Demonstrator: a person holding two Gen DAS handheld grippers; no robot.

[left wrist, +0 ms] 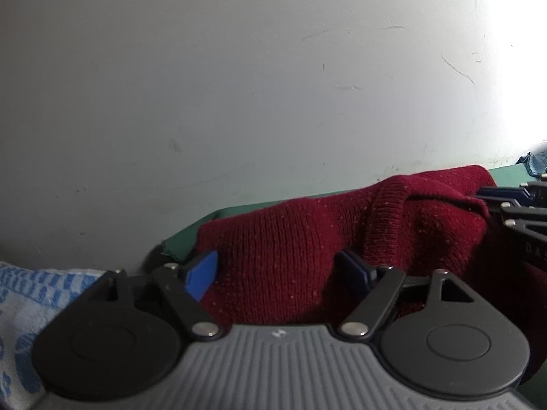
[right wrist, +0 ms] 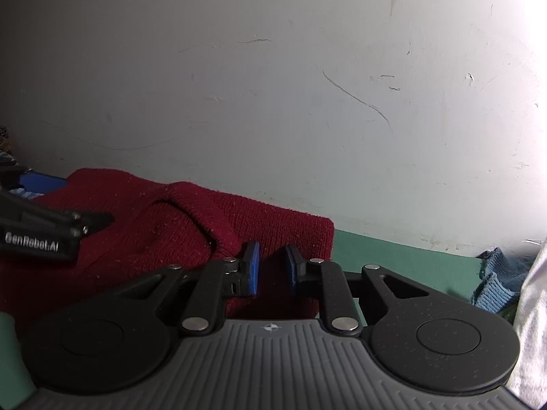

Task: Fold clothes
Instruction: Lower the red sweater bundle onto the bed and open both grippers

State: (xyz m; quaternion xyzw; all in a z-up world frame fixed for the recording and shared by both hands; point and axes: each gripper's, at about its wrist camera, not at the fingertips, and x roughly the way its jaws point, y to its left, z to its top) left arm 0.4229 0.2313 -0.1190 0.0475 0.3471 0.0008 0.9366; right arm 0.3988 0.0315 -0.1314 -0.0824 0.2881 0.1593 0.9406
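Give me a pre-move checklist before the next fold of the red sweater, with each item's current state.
1. Left gripper open wide, sweater between its fingers: ok.
2. Right gripper jaws apart, narrow gap over the sweater's edge: ok.
3. Red sweater lying flat: not ok, bunched with a raised fold.
4. Green mat bare beside the sweater: ok.
5. Blue knit garment apart from the sweater: ok.
6. Sweater's near hem: cannot tell, hidden behind the grippers.
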